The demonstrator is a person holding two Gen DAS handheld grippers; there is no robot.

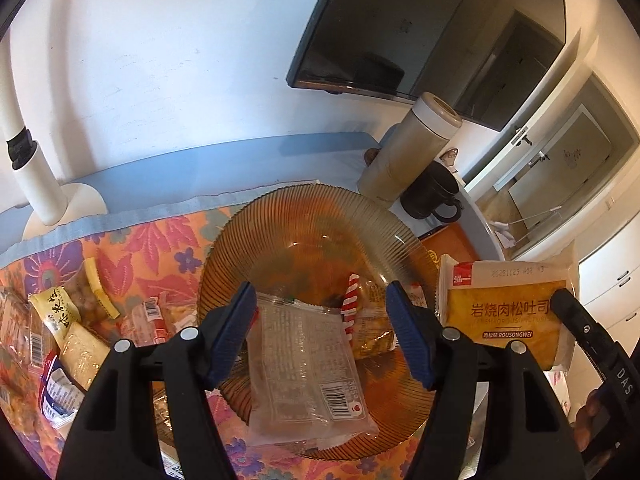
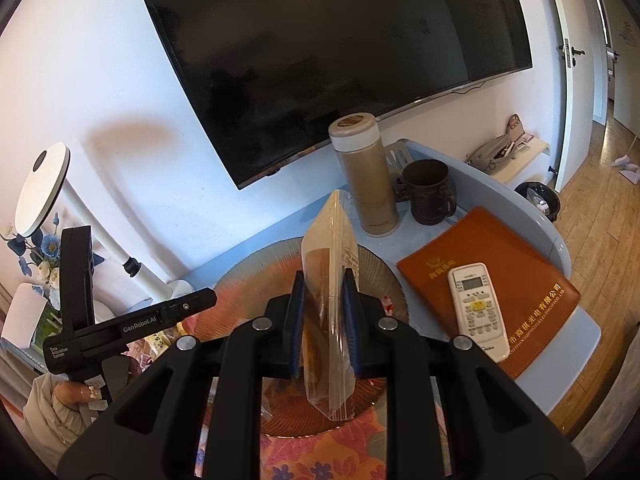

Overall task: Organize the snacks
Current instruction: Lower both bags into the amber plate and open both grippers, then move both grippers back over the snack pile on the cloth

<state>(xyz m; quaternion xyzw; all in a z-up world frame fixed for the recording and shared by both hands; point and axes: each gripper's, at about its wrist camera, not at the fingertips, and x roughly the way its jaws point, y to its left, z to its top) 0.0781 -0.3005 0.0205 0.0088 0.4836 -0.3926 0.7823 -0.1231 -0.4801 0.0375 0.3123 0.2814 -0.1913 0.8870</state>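
Note:
An amber ribbed glass bowl (image 1: 304, 208) (image 2: 248, 272) stands on a floral cloth. In it lie a clear snack packet (image 1: 304, 368) with a barcode and a red-and-white striped packet (image 1: 352, 308). My left gripper (image 1: 320, 292) hovers over the bowl, its jaws apart on either side of the clear packet without pressing it. My right gripper (image 2: 323, 276) is shut on a yellow meat-floss toast packet (image 2: 330, 320) (image 1: 500, 312), held upright at the bowl's right rim.
Several loose snack packets (image 1: 60, 320) lie on the cloth left of the bowl. Behind it stand a tan thermos (image 2: 368, 184) and a dark mug (image 2: 430, 192). An orange folder (image 2: 480, 260) with a white remote (image 2: 478, 312) lies to the right. A white lamp (image 1: 36, 176) stands at the left.

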